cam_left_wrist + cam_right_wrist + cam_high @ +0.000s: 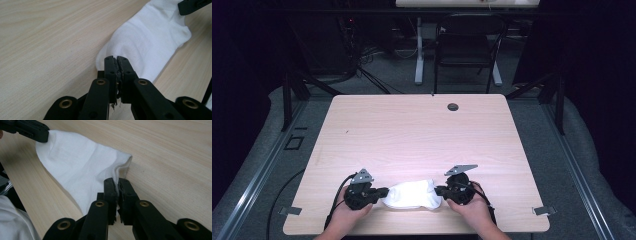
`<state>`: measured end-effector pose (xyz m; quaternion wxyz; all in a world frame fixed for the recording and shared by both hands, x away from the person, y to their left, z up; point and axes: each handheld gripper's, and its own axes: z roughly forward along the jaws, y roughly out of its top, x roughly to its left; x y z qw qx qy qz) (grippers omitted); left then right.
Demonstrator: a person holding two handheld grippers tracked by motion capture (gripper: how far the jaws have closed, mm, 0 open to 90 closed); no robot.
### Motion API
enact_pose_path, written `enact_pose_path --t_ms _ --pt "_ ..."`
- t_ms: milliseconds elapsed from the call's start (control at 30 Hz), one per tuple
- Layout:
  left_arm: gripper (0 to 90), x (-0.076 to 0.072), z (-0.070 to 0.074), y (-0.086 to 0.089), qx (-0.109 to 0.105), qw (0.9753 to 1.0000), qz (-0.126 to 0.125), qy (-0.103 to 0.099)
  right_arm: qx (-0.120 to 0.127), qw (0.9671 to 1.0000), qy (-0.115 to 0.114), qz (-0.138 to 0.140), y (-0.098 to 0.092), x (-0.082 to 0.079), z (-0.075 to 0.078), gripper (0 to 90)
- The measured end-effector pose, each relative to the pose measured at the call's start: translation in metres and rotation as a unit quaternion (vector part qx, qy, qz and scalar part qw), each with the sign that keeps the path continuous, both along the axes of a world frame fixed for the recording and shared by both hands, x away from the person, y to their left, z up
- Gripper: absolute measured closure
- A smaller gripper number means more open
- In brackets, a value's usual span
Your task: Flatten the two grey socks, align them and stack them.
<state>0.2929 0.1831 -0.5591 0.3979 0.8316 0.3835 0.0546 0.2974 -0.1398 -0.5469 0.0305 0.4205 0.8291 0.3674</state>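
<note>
White sock (412, 194) near the front edge of the pale wooden table (412, 130), stretched sideways between both grippers. Left gripper (382, 192) at the sock's left end, held in the person's left hand (347, 212); right gripper (439, 190) at the sock's right end, held in the right hand (472, 210).

Left gripper view: fingers (110, 67) clenched together on the sock (150, 45), a thin bit of white fabric pinched in the seam between them; cloth running away up and right across the table (50, 37) to the other gripper (192, 6) at the top corner.

Right gripper view: fingers (125, 190) pressed shut on a folded edge of the sock (77, 167), fabric bunched at the tips; far end of the cloth gripped by the other gripper (37, 131) at upper left. Wood grain of the table (170, 157) bare on the right.

Beyond the table, in the high view: a dark chair (467, 45) and a small round grommet (453, 106) near the far edge.
</note>
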Motion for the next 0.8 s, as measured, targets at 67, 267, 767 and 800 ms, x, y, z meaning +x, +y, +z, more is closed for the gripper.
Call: enact_pose_path --t_ms 67,267,767,800 --pt "87.3 0.0 -0.001 0.0 0.002 1.0 -0.001 -0.002 0.002 1.0 0.003 -0.002 0.0 0.001 -0.003 85.6" --pt "87.1 0.002 -0.004 -0.003 0.006 1.0 -0.002 0.001 -0.001 1.0 0.002 -0.003 0.001 0.002 -0.006 85.4" --pt "86.8 0.005 -0.009 -0.007 0.009 1.0 0.0 0.003 -0.001 1.0 0.003 -0.009 0.003 0.005 -0.013 84.9" --pt "86.8 0.004 -0.009 -0.006 0.008 1.0 0.0 0.002 -0.003 1.0 0.004 -0.007 0.003 0.005 -0.013 84.9"
